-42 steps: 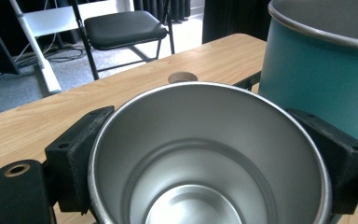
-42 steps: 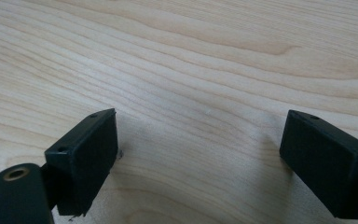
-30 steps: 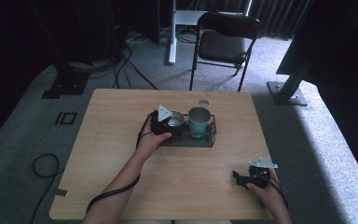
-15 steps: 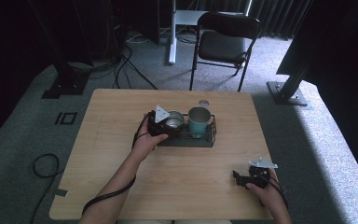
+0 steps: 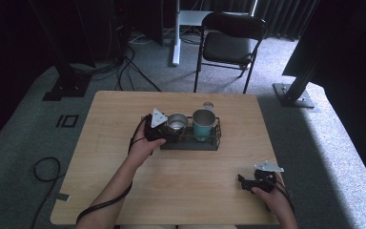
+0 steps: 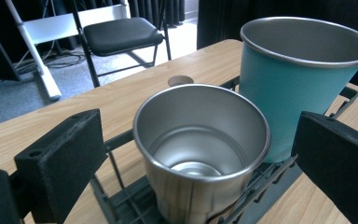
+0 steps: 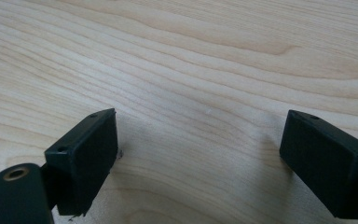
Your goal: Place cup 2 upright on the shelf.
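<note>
While the shiny steel cup (image 6: 200, 149) stands in the black wire tray (image 5: 214, 141) beside the teal cup (image 6: 298, 70), it sits between the wide-open jaws of the left gripper (image 6: 200, 163), and neither pad looks like it touches it. Since a moment ago, the left gripper has slid a little closer around the cup. Far off, the right gripper (image 7: 198, 161) rests wide open and empty on the wooden table (image 5: 124, 105), just where it was.
</note>
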`<control>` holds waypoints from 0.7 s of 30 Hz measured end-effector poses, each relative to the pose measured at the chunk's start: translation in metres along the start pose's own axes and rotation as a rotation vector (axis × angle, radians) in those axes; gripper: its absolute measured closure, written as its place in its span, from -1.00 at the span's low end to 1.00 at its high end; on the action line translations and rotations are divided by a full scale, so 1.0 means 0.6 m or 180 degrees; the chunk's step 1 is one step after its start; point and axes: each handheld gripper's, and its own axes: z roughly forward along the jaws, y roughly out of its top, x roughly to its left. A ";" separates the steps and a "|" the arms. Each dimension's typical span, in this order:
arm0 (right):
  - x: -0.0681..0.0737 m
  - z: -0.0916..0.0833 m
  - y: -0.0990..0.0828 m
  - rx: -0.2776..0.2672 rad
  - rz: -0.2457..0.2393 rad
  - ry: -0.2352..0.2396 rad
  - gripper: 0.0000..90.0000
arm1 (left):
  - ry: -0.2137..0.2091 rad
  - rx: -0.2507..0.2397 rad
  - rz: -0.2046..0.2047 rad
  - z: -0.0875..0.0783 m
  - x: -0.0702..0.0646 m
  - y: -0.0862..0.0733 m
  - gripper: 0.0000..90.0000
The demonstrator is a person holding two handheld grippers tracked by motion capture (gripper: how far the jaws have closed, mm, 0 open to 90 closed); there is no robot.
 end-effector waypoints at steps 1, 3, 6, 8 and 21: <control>0.000 0.000 0.000 -0.0002 0.0000 0.0000 -0.75 | 0.0004 -0.0008 -0.0010 -0.003 0.001 0.000 -0.93; 0.000 0.000 0.000 -0.0001 0.0000 0.0000 -0.75 | 0.0003 -0.0013 -0.0012 -0.007 0.003 -0.001 -0.93; 0.000 0.000 0.000 -0.0001 0.0001 0.0000 -0.76 | -0.0003 -0.0008 -0.0006 -0.013 0.005 -0.004 -0.93; 0.000 0.000 0.000 0.0000 0.0000 0.0000 -0.75 | 0.0001 -0.0012 -0.0014 -0.016 0.007 -0.006 -0.93; 0.000 0.000 0.000 -0.0001 -0.0001 0.0000 -0.75 | 0.0054 -0.0079 -0.0136 -0.042 0.023 -0.018 -0.93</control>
